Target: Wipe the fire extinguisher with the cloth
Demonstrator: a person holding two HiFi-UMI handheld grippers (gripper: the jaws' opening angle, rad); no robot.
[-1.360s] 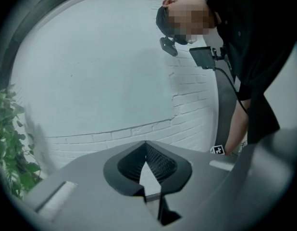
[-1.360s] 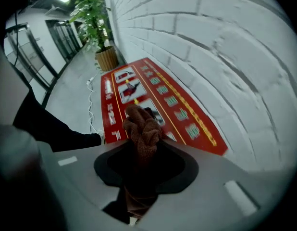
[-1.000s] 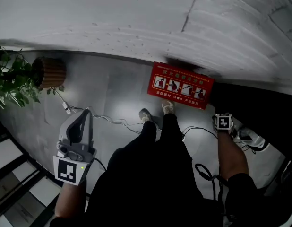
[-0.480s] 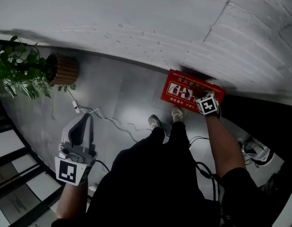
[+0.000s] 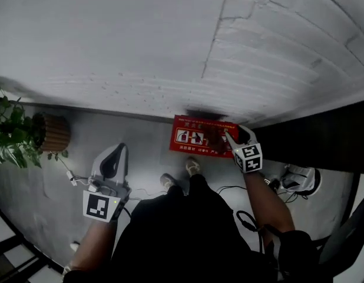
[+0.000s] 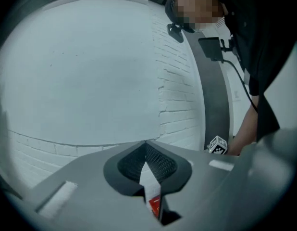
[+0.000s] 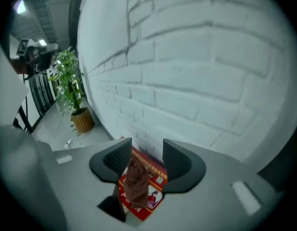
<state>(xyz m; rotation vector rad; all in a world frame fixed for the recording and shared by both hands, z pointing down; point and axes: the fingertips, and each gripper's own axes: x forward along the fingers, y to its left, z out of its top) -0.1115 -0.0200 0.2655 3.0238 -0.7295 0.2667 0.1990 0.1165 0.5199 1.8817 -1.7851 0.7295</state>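
A red fire extinguisher box [image 5: 201, 137] with white pictograms stands on the floor against the white brick wall. My right gripper [image 5: 231, 138] is held just in front of its right end. In the right gripper view the jaws [image 7: 147, 146] are wide apart and opening. A brown cloth [image 7: 137, 182] hangs between them, clinging to the left pad, with the red box [image 7: 153, 196] behind it. My left gripper [image 5: 117, 151] is held out at the left, shut with nothing in it; its tips [image 6: 146, 144] meet.
A potted plant [image 5: 10, 135] in a wicker pot [image 5: 50, 132] stands at the far left by the wall. Cables [image 5: 141, 188] trail over the grey floor by my feet [image 5: 192, 167]. A dark panel [image 5: 314, 139] and a white shoe [image 5: 301, 179] lie at the right.
My right gripper rose from low at the right, near the floor, to the front of the red box. The head view tipped up toward the wall. The left gripper barely shifted.
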